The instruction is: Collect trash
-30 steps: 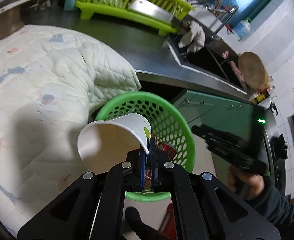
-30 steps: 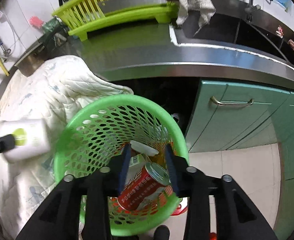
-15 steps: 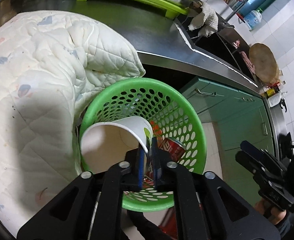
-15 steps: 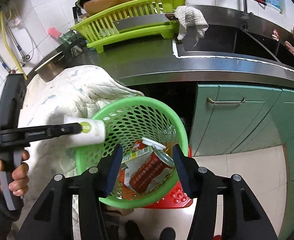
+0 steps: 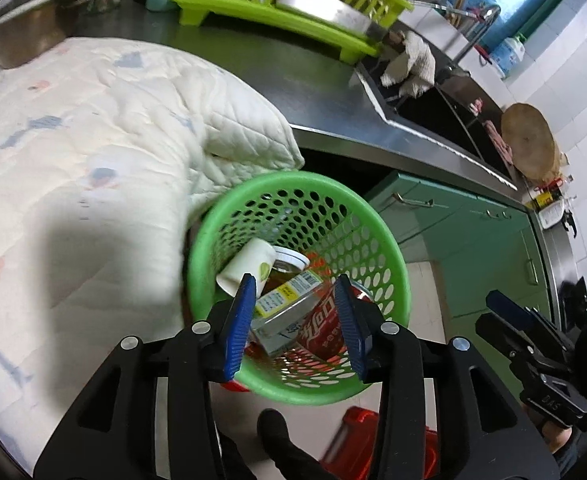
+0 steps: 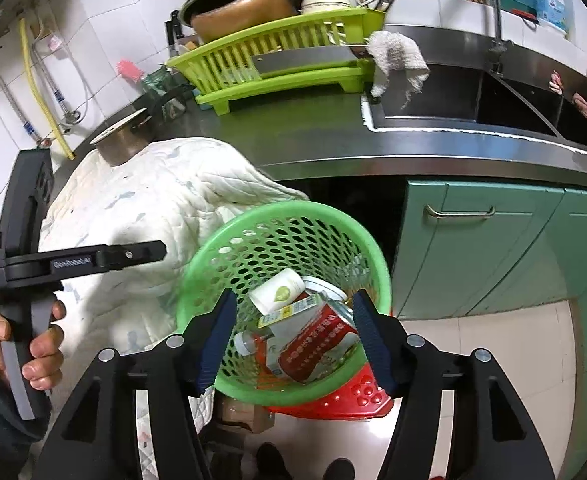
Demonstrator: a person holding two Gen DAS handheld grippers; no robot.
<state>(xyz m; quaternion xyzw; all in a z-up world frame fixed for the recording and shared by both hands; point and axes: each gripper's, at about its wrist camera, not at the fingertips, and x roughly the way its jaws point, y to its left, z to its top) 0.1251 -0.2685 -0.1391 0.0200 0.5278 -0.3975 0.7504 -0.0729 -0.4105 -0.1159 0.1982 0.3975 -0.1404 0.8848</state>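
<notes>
A green perforated basket (image 5: 367,220) (image 6: 221,248) stands on the floor beside the quilt. Inside lie a white paper cup (image 5: 249,264) (image 6: 279,292), a red can (image 5: 323,326) (image 6: 317,344), a labelled carton (image 5: 289,300) and a small plastic bottle (image 6: 249,342). My left gripper (image 5: 295,280) hovers above the basket with its jaws opening and nothing between the pads; the cup lies free below it. My right gripper (image 6: 293,300) also hangs above the basket, jaws opening, holding nothing. In the right wrist view a hand holds the left gripper (image 6: 155,250) at the left.
A white quilted blanket (image 5: 93,140) (image 6: 153,192) covers the surface at the left. Behind runs a steel counter (image 5: 293,76) with a lime dish rack (image 6: 277,68), a sink (image 6: 473,100) and green cabinets (image 6: 493,248). A red object (image 6: 333,396) lies under the basket.
The left gripper opened and let go of the paper cup, which dropped into the basket. The right gripper rose away from the basket and widened its jaws.
</notes>
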